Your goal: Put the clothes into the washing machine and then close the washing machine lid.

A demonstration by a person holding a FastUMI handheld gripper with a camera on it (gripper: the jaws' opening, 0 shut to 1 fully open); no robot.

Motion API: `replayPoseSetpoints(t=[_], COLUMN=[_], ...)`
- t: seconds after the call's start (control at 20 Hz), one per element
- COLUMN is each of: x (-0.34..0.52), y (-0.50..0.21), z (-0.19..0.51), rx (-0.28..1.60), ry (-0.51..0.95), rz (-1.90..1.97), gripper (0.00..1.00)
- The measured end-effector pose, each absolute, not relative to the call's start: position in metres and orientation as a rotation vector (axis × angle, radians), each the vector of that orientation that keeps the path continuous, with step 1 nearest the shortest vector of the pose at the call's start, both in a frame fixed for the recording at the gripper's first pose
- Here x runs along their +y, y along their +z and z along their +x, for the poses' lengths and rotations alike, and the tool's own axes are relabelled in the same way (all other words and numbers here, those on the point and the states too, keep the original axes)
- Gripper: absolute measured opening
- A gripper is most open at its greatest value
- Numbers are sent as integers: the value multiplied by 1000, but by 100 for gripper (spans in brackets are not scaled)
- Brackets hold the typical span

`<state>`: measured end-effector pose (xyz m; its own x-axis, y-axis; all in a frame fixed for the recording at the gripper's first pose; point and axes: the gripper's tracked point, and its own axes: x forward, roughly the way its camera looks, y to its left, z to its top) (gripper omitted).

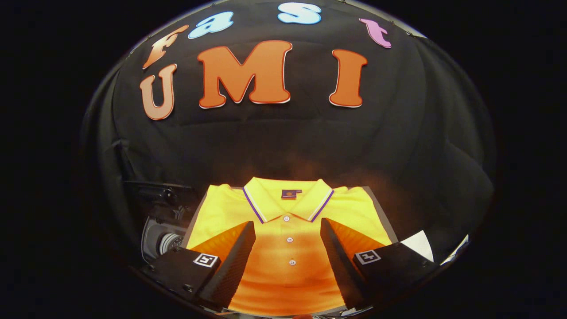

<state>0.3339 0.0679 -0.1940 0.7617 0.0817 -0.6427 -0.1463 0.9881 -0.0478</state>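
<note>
a yellow polo shirt (290, 248) with a striped collar and white buttons lies flat and folded, collar away from the fingers, and the washing machine (161, 241) stands just beside its left edge.

Surface: a flat grey board (384, 212), its edges showing on either side of the shirt.
On it: a yellow polo shirt (283, 266), folded flat, collar away from the fingers, button placket up.
Gripper (288, 230): fingers spread wide over the shirt's chest.
</note>
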Motion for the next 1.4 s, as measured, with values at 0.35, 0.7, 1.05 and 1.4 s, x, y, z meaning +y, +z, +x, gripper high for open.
replayPoseSetpoints(t=[0.35,0.7,1.05,1.4], x=[62,56,56,59], y=[-236,-251,-254,-254], z=[334,335,334,332], rx=[817,832,921,1018], ry=[120,128,188,219], rz=[-91,-69,-95,-124], gripper=[97,97,96,68])
